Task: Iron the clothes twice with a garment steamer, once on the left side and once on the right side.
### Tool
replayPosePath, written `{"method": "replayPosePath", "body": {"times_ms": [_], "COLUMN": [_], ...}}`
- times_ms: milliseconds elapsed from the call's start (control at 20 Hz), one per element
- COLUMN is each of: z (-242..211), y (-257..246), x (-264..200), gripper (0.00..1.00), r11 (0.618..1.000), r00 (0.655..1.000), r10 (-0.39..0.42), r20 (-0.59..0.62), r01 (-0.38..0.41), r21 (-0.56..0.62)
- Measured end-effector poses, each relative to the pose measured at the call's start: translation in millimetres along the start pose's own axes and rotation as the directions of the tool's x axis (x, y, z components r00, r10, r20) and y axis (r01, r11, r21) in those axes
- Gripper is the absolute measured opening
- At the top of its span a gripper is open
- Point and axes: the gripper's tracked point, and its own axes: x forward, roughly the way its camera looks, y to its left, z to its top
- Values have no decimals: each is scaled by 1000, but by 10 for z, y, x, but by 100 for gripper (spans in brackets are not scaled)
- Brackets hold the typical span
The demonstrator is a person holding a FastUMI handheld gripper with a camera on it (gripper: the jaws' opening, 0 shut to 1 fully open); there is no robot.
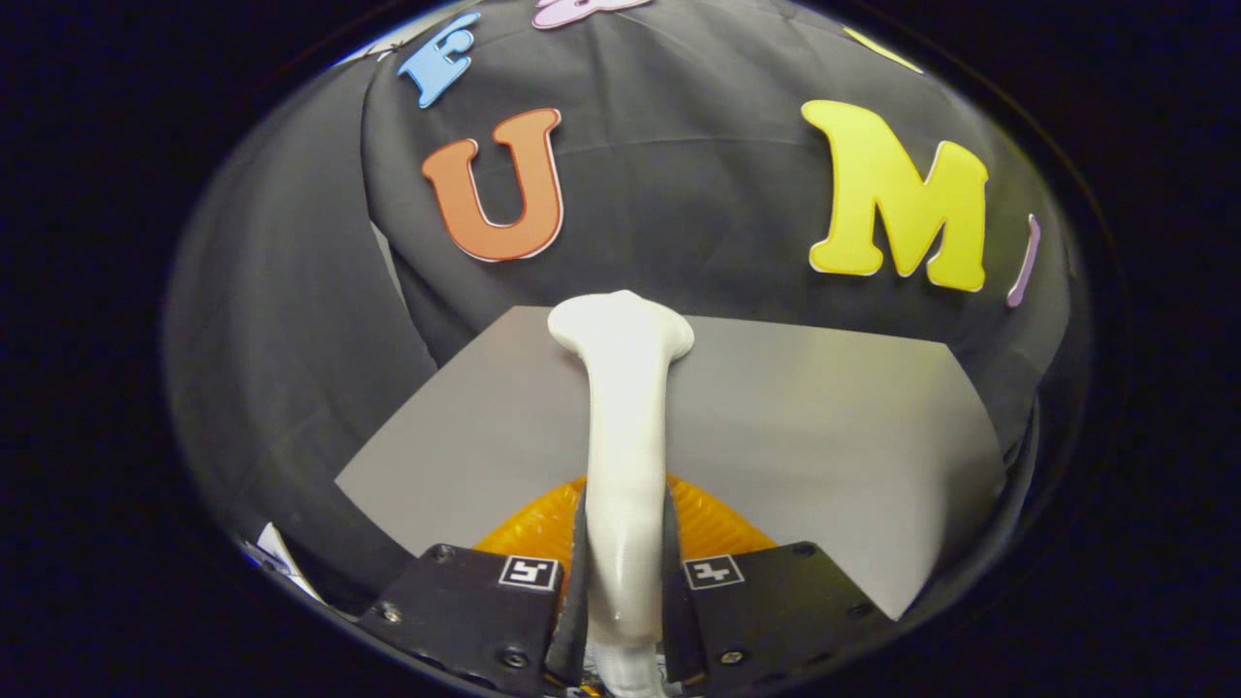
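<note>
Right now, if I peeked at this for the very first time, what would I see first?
First you'd spot the white garment steamer, standing tall between the two fingers of the tool, which is shut on its handle. Behind it lies a flat grey board, and an orange ribbed thing peeks out low down, just beyond the fingers.

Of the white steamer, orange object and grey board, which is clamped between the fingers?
The white steamer: the gripper is shut on its handle. The orange object and grey board lie beyond.

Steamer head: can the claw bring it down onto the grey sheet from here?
Probably yes. The claw is shut on the white steamer, whose head sits above the grey sheet with nothing visible between them.
</note>
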Motion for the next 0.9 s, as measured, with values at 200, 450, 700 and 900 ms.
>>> {"method": "replayPosePath", "body": {"times_ms": [200,450,700,900], "z": [204,369,487,543], "y": [13,56,-25,-124], "x": [-306,-810,-1380,-1886], "gripper": [33,33,33,33], "r11": [1000,996,993,994], "r00": [995,976,953,932], "r10": [14,89,118,111], "r20": [104,198,280,345], "r01": [-16,-90,-116,-107], "r21": [16,0,-24,-30]}}
